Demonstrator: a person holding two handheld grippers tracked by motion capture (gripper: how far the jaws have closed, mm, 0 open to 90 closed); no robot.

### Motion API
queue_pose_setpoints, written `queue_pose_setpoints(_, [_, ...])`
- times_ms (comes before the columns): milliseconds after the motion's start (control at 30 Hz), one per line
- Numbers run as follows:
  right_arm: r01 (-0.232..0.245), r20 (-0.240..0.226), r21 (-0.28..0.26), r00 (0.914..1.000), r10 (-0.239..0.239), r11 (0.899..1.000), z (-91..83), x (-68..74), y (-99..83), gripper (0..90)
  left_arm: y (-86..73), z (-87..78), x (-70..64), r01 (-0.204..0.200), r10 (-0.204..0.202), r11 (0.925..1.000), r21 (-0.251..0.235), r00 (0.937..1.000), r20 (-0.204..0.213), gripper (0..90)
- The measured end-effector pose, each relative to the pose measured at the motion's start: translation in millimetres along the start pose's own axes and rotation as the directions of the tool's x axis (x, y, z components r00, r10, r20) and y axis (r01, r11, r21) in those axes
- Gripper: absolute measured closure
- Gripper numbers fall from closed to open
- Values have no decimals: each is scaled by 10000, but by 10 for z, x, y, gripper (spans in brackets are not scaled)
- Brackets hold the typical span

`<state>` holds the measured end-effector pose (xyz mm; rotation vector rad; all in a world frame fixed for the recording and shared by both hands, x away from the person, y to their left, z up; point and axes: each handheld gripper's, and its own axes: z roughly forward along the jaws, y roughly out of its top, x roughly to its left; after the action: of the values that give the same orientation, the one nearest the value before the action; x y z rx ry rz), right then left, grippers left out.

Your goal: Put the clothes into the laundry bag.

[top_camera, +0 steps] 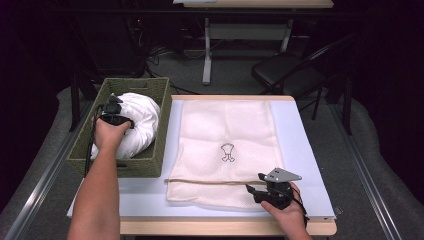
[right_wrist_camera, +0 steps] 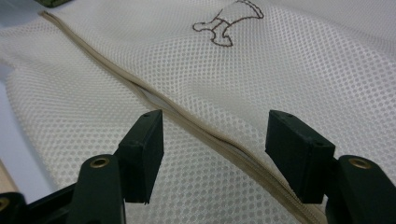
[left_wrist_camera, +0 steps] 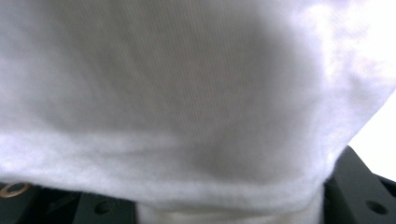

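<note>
White garment [top_camera: 139, 125]: bundled in the woven basket [top_camera: 162, 127] at the left edge of the table, filling most of it and rising above the rim.
Garment up close: in my left gripper view its soft white knit [left_wrist_camera: 187, 93] lies right against the camera, with a folded edge running across just above the jaws.
Left gripper [top_camera: 114, 111]: I hold it down in the basket, pressed into the top of the garment; whether its jaws are apart or closed on the cloth I cannot tell.
Mesh laundry bag [top_camera: 227, 150]: lies flat on the table [top_camera: 310, 165] just right of the basket, cream coloured, with a small outline drawing [top_camera: 228, 152] stitched near its middle.
Zipper [right_wrist_camera: 196, 123]: a tan line crossing the bag near its front edge; in my right gripper view it runs diagonally between the jaws.
Right gripper [top_camera: 256, 189]: I hold it low over the bag's front right corner, jaws spread wide, one on each side of the zipper, gripping nothing.
Right jaws and mesh: very close to the fabric; I cannot tell whether they touch it.
</note>
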<state>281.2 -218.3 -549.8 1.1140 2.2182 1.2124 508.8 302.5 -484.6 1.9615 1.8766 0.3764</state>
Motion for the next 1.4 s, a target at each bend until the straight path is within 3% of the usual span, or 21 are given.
queue_pose_setpoints(167, [-92,-230,-260,9997,86,9996,-40,-36,6,369,-14,-195,-12,-195,199,9991,-371,9997,121,468])
queue_pose_setpoints(300, [-125,-434,-476,9990,104,9988,-74,-47,13,369,-6,-374,-16,-80,109,9965,-835,9994,337,469])
queue_pose_setpoints(400, [-250,-430,-683,9988,221,9974,-95,-58,30,369,23,-544,-44,-247,278,9940,-1066,9992,277,469])
queue_pose_setpoints(467, [-241,-380,-649,9990,217,9976,-83,-60,34,369,69,-754,-78,-524,550,9892,-1371,9984,153,468])
queue_pose_setpoints(567, [-218,-353,-618,9992,196,9979,-75,-53,36,369,97,-893,-92,-697,720,9852,-1564,9974,92,468])
queue_pose_setpoints(733, [120,-199,-575,9997,-132,9983,-63,3,53,371,170,-1256,-140,-836,901,9711,-2237,9958,188,467])
queue_pose_setpoints(900, [220,-250,-511,9994,-233,9985,-39,35,65,372,225,-1451,-161,-841,917,9668,-2411,9956,205,466])
queue_pose_setpoints(1100, [398,-370,-440,9985,-414,9982,-32,57,82,421,267,-1594,-176,-840,939,9660,-2444,9952,290,464])
queue_pose_setpoints(1133, [629,-296,-380,9975,-640,9973,-31,54,86,433,270,-1602,-179,-882,977,9671,-2387,9948,282,463])
queue_pose_setpoints(1267, [817,-299,-345,9961,-827,9961,-32,55,95,437,273,-1615,-205,-954,1049,9700,-2237,9940,307,463])
queue_pose_setpoints(1400, [1026,-229,-170,9944,-1030,9946,-11,51,105,436,282,-1629,-231,-975,1087,9684,-2294,9934,365,461])
